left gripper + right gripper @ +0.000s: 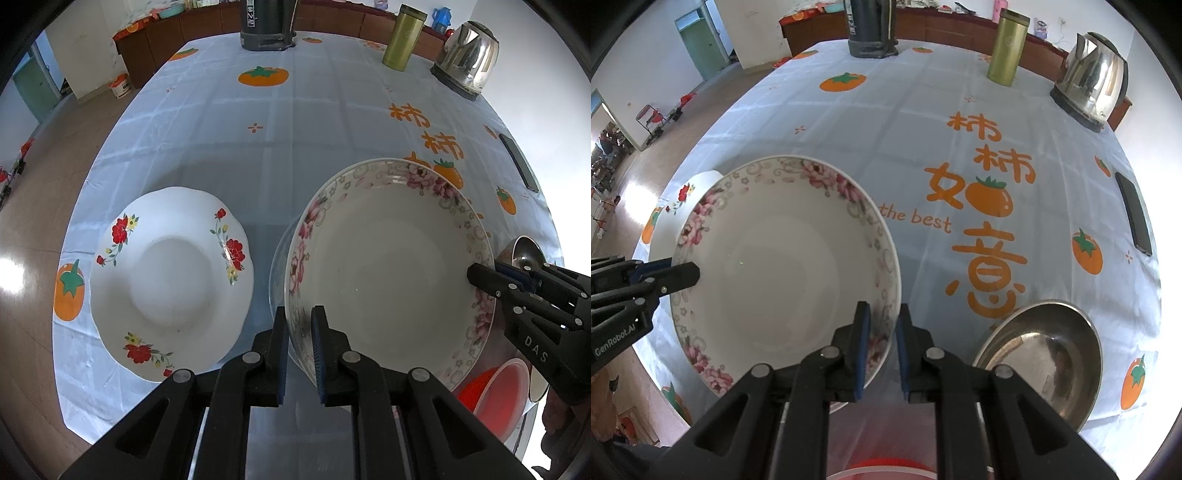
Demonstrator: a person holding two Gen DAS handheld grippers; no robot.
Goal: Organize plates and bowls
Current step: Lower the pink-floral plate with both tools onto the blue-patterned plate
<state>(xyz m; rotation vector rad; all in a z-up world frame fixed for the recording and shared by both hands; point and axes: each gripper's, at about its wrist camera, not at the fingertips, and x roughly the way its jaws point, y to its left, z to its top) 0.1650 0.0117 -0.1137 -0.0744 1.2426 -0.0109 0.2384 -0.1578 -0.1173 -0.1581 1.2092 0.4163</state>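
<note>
Clamped at opposite rims by the left gripper (300, 317) and right gripper (882, 314), the pink-flowered plate (388, 266) is held above the tablecloth (295, 122).

Bare tablecloth (905, 147) mid-table, kettle (1089, 88), flask (1006, 48) far edge, steel bowl (1045, 354) right.

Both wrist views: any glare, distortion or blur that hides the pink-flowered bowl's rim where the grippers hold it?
Left wrist: fisheye bends the table edge; pink-flowered bowl rim sharp at the left gripper. Right wrist: window glare washes out the right edge, clear of the right gripper.
</note>
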